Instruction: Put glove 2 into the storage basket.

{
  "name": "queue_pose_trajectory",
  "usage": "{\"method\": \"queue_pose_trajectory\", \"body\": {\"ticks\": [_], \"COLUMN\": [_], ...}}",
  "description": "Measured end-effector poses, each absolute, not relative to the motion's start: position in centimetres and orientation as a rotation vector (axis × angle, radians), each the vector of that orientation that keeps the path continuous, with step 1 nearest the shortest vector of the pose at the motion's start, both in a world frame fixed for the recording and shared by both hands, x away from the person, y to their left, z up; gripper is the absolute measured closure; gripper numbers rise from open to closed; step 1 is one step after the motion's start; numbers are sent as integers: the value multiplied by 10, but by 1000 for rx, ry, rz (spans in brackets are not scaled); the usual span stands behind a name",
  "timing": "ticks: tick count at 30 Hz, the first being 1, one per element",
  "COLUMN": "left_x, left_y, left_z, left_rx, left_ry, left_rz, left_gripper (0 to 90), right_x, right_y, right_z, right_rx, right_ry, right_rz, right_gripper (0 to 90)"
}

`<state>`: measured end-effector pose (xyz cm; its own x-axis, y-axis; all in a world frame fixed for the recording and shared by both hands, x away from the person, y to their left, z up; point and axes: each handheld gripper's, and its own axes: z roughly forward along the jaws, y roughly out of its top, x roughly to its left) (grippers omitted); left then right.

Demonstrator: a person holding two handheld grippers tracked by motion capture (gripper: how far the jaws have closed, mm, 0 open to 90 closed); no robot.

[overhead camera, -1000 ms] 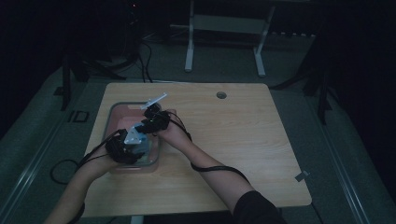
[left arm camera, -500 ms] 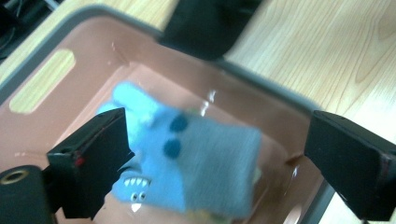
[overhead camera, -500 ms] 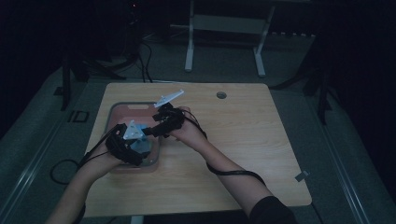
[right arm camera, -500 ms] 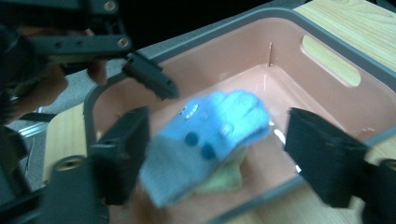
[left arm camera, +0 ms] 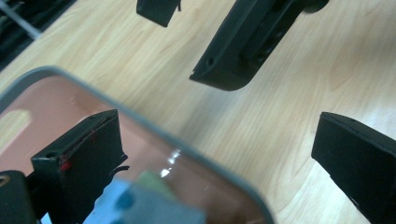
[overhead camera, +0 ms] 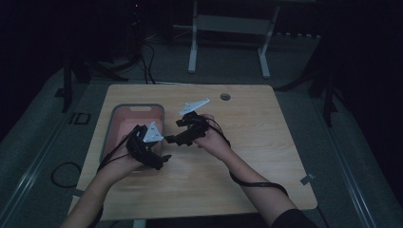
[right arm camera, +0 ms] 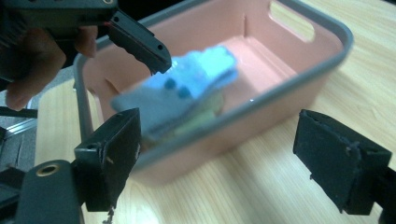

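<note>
Both grippers just opened, nothing btwn jaws — left gripper and right gripper by pink bin's right rim; blue cloth lies inside.

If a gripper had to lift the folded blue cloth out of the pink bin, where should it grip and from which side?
The cloth lies flat as a folded stack in the bin, whose walls block any level approach. Best guess: come from above with jaws pointing down and pinch across the stack near its raised edge, catching all layers. Both the left gripper and right gripper are open, with nothing between the jaws.
</note>
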<state>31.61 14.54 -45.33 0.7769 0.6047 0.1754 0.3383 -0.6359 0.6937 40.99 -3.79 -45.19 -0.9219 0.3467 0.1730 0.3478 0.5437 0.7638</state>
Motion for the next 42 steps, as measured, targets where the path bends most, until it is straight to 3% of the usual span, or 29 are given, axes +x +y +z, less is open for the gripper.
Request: {"method": "queue_pose_trajectory", "body": {"ticks": [19,42], "left_x": [313,302], "left_y": [87,49], "left_z": [-466,-490], "left_rx": [2323,2317], "left_ry": [557,471], "left_rz": [430,342], "left_gripper": [24,24], "right_x": [403,392], "right_y": [-96,-143], "right_z": [-484,-518], "right_rx": [-677,-771], "right_ry": [-2774,-2787], "right_rz": [-1333,-1285], "right_gripper": [153,152]}}
